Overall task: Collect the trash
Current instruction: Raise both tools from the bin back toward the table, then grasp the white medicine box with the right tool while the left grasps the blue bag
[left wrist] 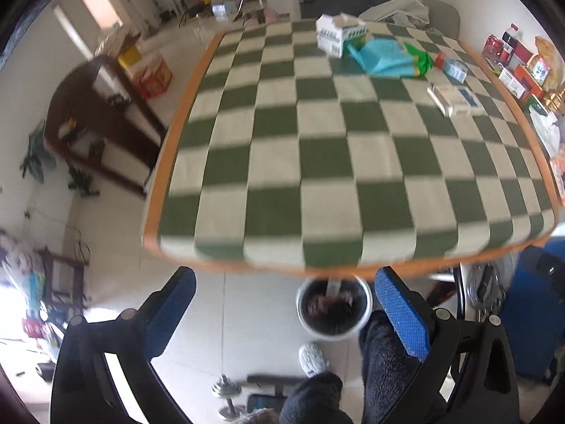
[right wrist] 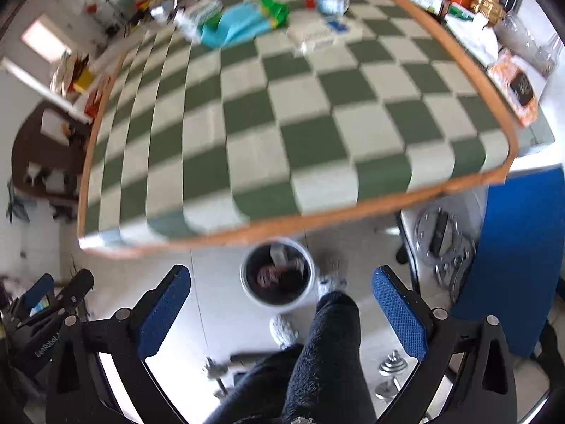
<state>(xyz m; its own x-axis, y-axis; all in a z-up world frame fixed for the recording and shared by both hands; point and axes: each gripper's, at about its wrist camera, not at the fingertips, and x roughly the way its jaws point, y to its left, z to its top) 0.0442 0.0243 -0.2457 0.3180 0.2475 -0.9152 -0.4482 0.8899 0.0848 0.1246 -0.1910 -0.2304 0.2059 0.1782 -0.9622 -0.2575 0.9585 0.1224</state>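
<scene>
Both wrist views, somewhat blurred, look down over table (left wrist: 317, 162) edge, sharing bin (right wrist: 277, 274).

The near and middle stretch of the checkered table (left wrist: 317, 162) is lying bare, giving a gripper wide passage. Clutter is crowding only the far edge: a white carton (left wrist: 335, 35), blue cloth (left wrist: 381, 58) and a flat white box (left wrist: 453, 100). Below the near edge, the bin (left wrist: 333, 309) is sitting open-topped on the floor, with the person's legs (left wrist: 388, 360) standing just beside it on the right.
</scene>
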